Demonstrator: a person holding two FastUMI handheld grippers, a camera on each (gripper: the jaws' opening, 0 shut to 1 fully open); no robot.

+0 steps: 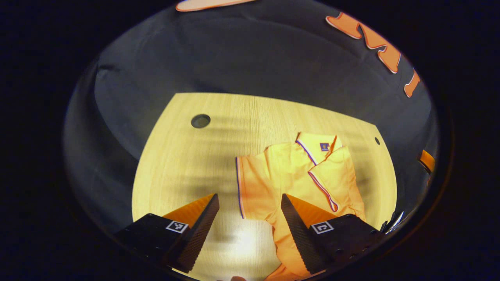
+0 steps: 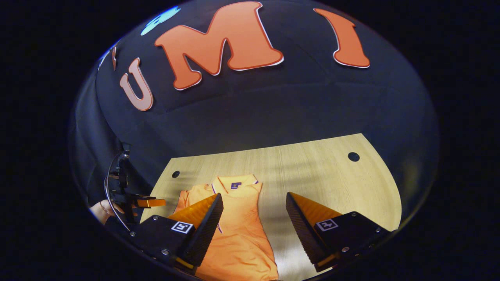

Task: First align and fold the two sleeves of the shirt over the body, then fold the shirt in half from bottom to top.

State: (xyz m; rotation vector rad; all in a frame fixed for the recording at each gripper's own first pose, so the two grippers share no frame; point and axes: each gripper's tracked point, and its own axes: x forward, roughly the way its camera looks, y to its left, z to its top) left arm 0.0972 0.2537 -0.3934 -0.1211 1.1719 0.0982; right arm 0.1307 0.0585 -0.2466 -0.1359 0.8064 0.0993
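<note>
Both claws, left claw [image 1: 250,230] and right claw [image 2: 254,230], hover wide open and empty over the shirt [image 1: 300,175] on the table [image 1: 187,156], sleeves seemingly folded; next, its six-o'clock hem needs grasping.

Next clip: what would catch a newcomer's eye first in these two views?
The orange polo shirt on the pale wooden table, one sleeve already folded across its body. Both the left gripper and the right gripper hang open above it, holding nothing.
</note>
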